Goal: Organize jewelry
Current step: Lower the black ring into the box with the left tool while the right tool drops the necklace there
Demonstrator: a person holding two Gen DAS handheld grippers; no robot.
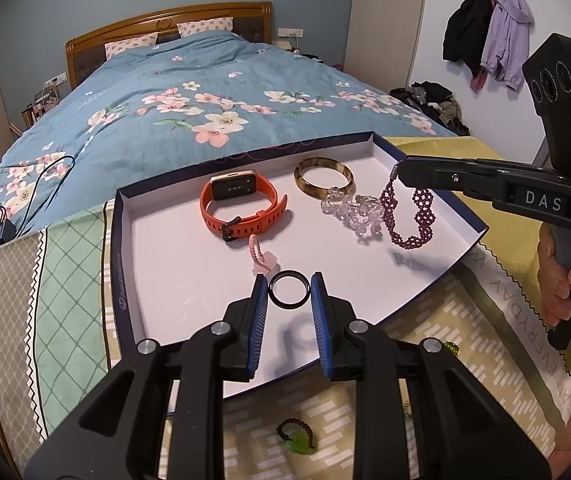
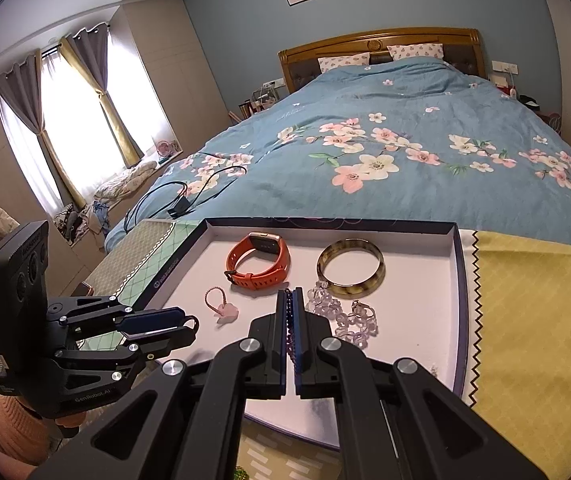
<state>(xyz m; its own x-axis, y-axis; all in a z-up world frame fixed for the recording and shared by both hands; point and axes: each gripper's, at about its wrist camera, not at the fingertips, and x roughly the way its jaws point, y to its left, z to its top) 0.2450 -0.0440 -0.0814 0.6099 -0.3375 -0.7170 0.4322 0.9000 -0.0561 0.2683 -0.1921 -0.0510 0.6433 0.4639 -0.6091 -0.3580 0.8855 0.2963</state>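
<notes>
A white tray (image 1: 165,272) with a dark rim lies at the bed's foot. In it are an orange watch (image 1: 241,204), a tortoiseshell bangle (image 1: 323,178), a clear bead bracelet (image 1: 355,212) and a pink cord charm (image 1: 261,260). My left gripper (image 1: 288,290) is shut on a black ring (image 1: 288,289), held above the tray's near part. My right gripper (image 2: 292,312) is shut on a purple bead bracelet (image 1: 405,216), which hangs over the tray's right side. The right gripper shows in the left wrist view (image 1: 401,170). The left gripper shows in the right wrist view (image 2: 189,326).
A green charm on a dark bead loop (image 1: 297,436) lies on the patterned cloth (image 1: 425,320) in front of the tray. A yellow cloth (image 2: 533,320) lies right of the tray. The floral quilt (image 1: 205,92) with black cables (image 1: 13,200) is beyond.
</notes>
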